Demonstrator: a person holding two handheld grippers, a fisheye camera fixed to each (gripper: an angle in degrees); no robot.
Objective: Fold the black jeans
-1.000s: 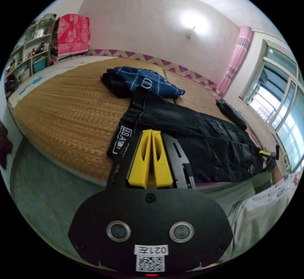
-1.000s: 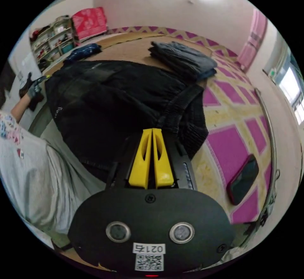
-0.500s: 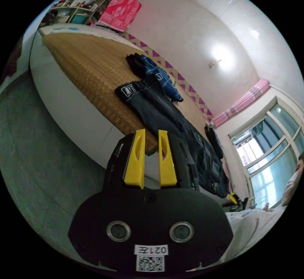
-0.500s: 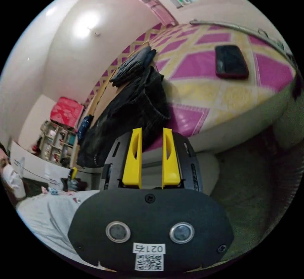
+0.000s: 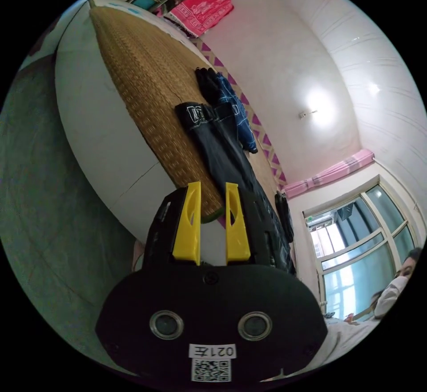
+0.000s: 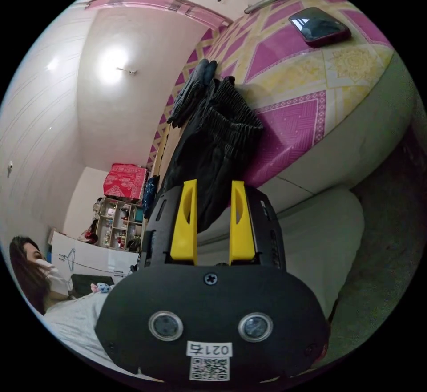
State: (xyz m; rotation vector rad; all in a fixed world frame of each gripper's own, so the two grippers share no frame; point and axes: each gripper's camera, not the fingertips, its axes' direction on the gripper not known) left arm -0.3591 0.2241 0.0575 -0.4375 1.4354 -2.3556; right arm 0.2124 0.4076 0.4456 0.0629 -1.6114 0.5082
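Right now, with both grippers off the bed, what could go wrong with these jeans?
The black jeans lie along the bed edge, one end draped over it, so they may slide off. Both the left gripper and right gripper are open and empty. A phone lies nearby; a wide sweep could catch it.

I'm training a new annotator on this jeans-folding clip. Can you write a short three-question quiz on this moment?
1. True or false: the left claw is shut on the black jeans.
2. Which lies on the pink patterned cover? A: a phone; B: a cup; C: a book.
3. Fill in: the jeans' waistband end rests on the woven ____.

Key: 1 false, both the left claw and the right claw are open and off the jeans; 2 A; 3 mat.
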